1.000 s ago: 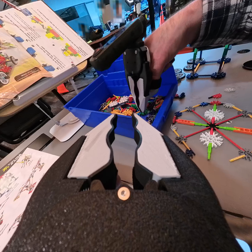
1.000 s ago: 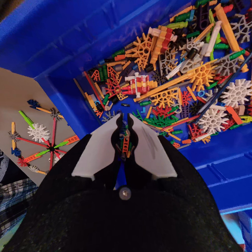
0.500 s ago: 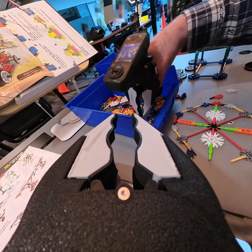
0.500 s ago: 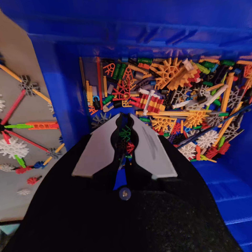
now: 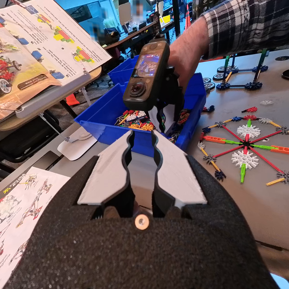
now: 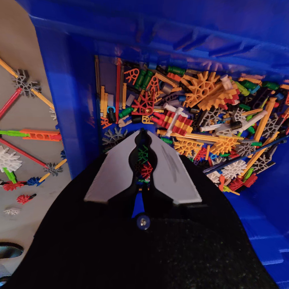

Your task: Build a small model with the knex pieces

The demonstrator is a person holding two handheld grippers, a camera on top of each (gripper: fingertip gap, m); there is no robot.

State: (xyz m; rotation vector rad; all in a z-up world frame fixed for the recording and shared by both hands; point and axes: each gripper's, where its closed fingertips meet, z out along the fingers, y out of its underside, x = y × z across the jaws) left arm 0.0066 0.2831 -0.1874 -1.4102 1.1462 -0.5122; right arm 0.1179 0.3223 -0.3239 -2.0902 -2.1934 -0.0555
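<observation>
My left gripper [image 5: 142, 133] is open and empty, held above the table just in front of a blue bin [image 5: 97, 115] of mixed coloured construction-toy pieces. My right gripper [image 6: 142, 131] reaches down into that bin [image 6: 75, 93], near its left wall. Its tips are closed together, and a small black piece [image 6: 142, 129] pokes out at the tips. A grey snowflake connector [image 6: 115, 137] lies just left of them. In the left wrist view a hand holds the right gripper [image 5: 161, 120] over the bin. A flat spoked wheel model [image 5: 245, 143] lies on the table right of the bin; it also shows in the right wrist view [image 6: 23, 136].
An open instruction booklet [image 5: 39, 46] rests on a tilted stand at the left. A printed sheet [image 5: 18, 203] lies on the table at the near left. A rod frame with wheels [image 5: 244, 75] stands at the back right. Loose red [image 5: 250, 109] and white [image 5: 266, 102] connectors lie near the wheel model. About 20 cm separates my left fingertips from my right.
My right gripper has swung round inside the bin toward its left wall, dipped lower, and its tips have closed. The left gripper has stayed still and open.
</observation>
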